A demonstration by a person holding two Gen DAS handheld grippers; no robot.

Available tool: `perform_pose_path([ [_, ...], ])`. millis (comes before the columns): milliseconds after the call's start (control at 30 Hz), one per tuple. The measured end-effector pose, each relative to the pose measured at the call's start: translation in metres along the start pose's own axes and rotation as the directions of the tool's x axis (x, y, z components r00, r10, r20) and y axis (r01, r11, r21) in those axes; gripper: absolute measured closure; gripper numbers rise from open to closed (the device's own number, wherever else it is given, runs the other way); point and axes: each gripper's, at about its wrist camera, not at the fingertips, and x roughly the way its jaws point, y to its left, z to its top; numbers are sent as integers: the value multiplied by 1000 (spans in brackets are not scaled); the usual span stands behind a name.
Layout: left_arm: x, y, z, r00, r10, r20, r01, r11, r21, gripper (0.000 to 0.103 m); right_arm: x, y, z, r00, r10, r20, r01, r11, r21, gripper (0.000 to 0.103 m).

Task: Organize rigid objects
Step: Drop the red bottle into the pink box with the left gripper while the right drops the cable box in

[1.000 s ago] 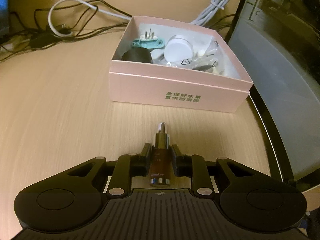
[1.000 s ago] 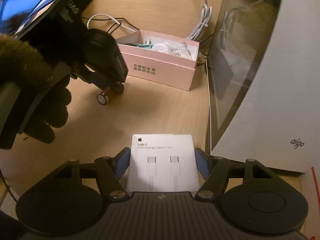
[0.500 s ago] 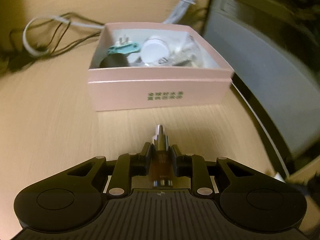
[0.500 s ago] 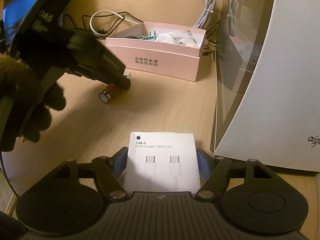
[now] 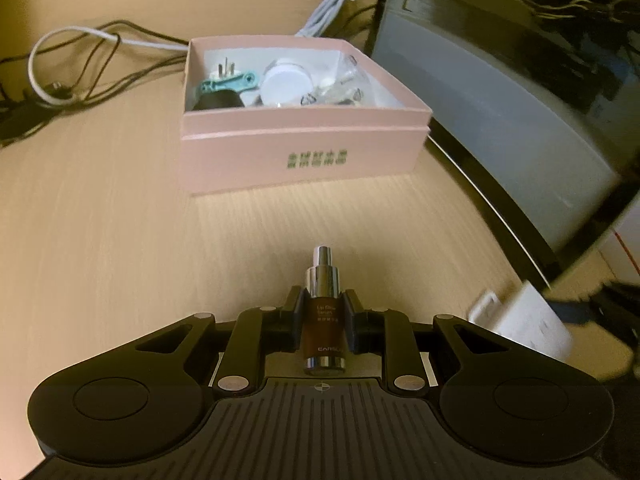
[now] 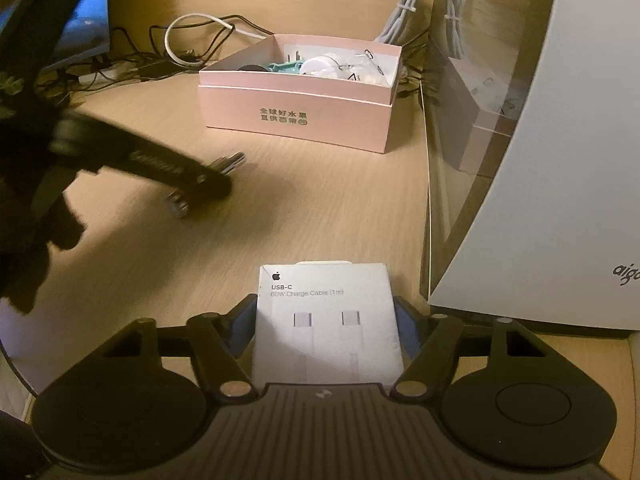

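- Left gripper [image 5: 323,322] clamped on a small dark-brown serum bottle [image 5: 324,328], fingers pressed against both its sides, silver pump tip pointing forward at the pink cardboard box [image 5: 300,156].
- Same bottle [image 6: 178,205] seen from the right wrist camera as a blurred shape under the left gripper [image 6: 200,178], above the wooden desk [image 6: 320,208], near the pink box [image 6: 296,120] but apart from it.
- Right gripper [image 6: 326,320] closed on a white USB-C charge cable box [image 6: 326,320], blue finger pads [image 6: 244,320] against its two side edges, printed face up.
- Open-topped pink box on the desk just left of a white computer case [image 6: 560,160].
- Inside the pink box: teal plug adapter [image 5: 230,82], round white puck [image 5: 286,82], black round object [image 5: 218,100], clear plastic bags [image 5: 344,92].
- Behind the box: bundled white cable [image 5: 332,0] and a tangle of black and white cords [image 5: 80,60].
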Motion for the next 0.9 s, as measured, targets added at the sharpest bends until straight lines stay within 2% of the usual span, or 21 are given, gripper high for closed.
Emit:
perform_pose_path([
  [167,-18,16,-17,996,-83,-33,85,995,58,79,-4,13,4,999,-31,-16,32,998,59,34],
  [367,-36,30,-29,985,-165,-43,170,975,147,79,-6,41,13,994,-104,-14,105,990,97,34],
  [500,-43,40,-25,976,-212,-47,217,969,120,79,-12,55,22,990,-139,-29,141,982,123,34],
  [700,-52,49,-22,975,-220,-21,221,971,90,79,-13,70,41,993,-118,-8,119,991,63,34],
  [800,-62,55,-19,972,-233,4,231,966,116,79,-11,75,51,995,-101,7,101,994,48,34],
  [900,-64,67,-7,968,-248,25,246,968,52,79,-16,76,58,995,-88,43,86,995,55,34],
])
